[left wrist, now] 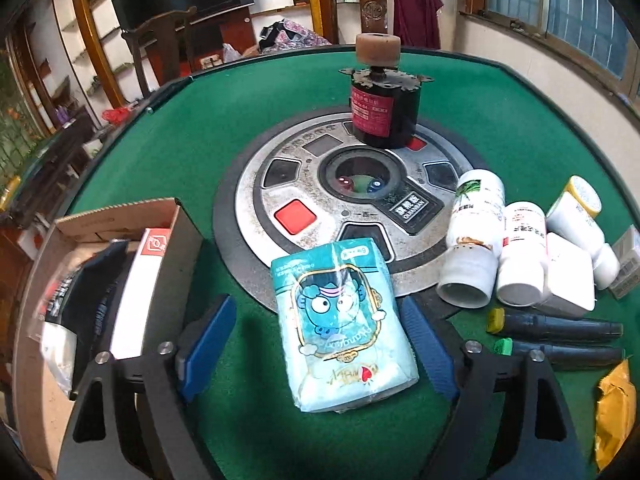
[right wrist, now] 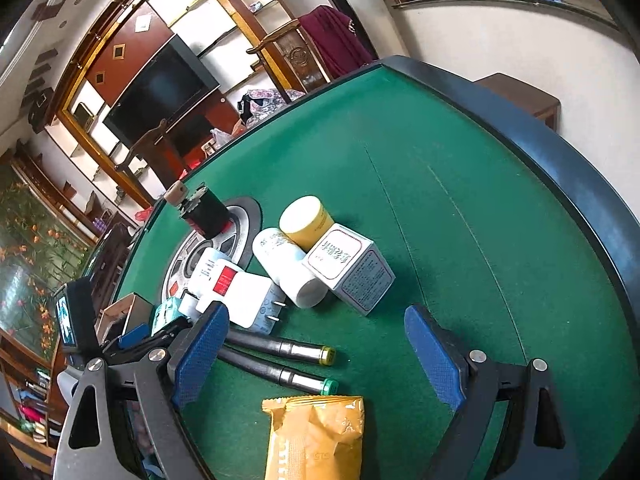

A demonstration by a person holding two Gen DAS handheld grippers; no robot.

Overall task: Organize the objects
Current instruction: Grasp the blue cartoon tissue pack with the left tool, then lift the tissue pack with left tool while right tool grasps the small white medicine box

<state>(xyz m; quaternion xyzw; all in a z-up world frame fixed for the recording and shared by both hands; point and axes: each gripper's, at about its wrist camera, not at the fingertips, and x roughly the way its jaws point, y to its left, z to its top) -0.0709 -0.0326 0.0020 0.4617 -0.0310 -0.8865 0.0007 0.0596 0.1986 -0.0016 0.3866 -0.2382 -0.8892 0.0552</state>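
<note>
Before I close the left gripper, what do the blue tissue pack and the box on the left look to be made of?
Tissue pack: thin glossy plastic film, judging by the glare streak and wrinkles, probably soft inside. It lies between the left gripper's blue pads, which are not pressing on it. Box: plain brown cardboard, matte, with raw folded flaps and a visible cut edge.

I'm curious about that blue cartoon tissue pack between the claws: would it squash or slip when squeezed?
The tissue pack looks soft and puffy, so it would probably dent. Its glossy wrapper might slip slightly. It seems light and lies flat, so rolling is unlikely.
</note>
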